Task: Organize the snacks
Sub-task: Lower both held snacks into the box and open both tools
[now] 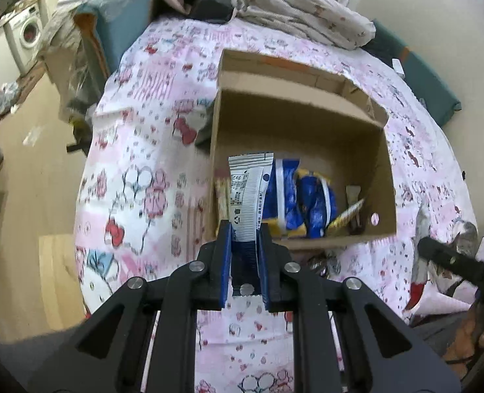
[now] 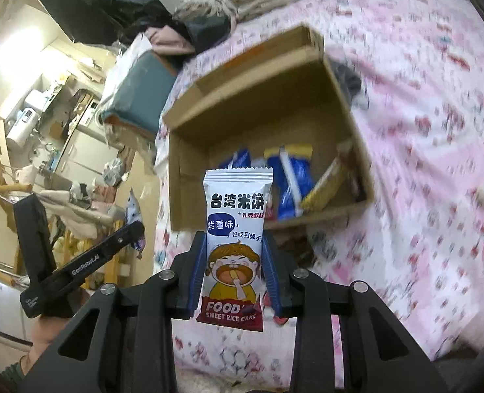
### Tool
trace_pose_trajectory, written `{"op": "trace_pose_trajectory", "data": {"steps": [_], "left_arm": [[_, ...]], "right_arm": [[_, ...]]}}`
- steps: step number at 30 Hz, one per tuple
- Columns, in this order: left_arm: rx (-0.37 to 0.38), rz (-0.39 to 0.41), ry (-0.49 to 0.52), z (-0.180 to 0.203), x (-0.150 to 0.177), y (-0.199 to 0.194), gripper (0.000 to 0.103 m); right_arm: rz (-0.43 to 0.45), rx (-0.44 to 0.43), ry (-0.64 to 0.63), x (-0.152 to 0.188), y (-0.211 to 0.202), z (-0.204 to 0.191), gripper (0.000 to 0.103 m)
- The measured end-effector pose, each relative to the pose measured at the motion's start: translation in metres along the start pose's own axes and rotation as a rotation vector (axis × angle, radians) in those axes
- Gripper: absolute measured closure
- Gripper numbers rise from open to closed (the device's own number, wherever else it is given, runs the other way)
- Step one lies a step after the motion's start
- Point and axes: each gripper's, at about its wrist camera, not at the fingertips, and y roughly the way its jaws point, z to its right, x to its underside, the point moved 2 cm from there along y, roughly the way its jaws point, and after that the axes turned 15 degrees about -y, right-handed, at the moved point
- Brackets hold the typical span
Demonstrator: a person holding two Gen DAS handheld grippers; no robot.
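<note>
An open cardboard box sits on a bed; it also shows in the right wrist view. Inside lie blue snack packets, also seen in the right wrist view, and a yellow packet. My left gripper is shut on a white snack packet, held upright just before the box's near wall. My right gripper is shut on a white rice cake packet with a cartoon face, held in front of the box.
The bed has a pink cartoon-print sheet. Crumpled bedding lies behind the box. A loose wrapper lies at the right. The other gripper's body shows at the left. A washing machine stands beyond the bed.
</note>
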Motion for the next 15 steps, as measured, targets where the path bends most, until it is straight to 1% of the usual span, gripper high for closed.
{"op": "trace_pose_trajectory", "data": {"steps": [4,10,13,15], "left_arm": [[0.006,0.014,0.02,0.012,-0.015,0.004,0.091],[0.013,0.025,0.03,0.023,-0.03,0.015,0.091],[0.022,0.012,0.029,0.027,-0.032,0.024,0.091],[0.028,-0.009,0.032,0.03,-0.031,0.033,0.091]], "right_arm": [[0.026,0.014,-0.007,-0.025,-0.001,0.005,0.069],[0.052,0.037,-0.021,-0.049,0.009,0.013,0.069],[0.076,0.061,-0.043,-0.054,0.02,0.019,0.069],[0.066,0.086,-0.059,-0.051,0.032,0.026,0.069]]}}
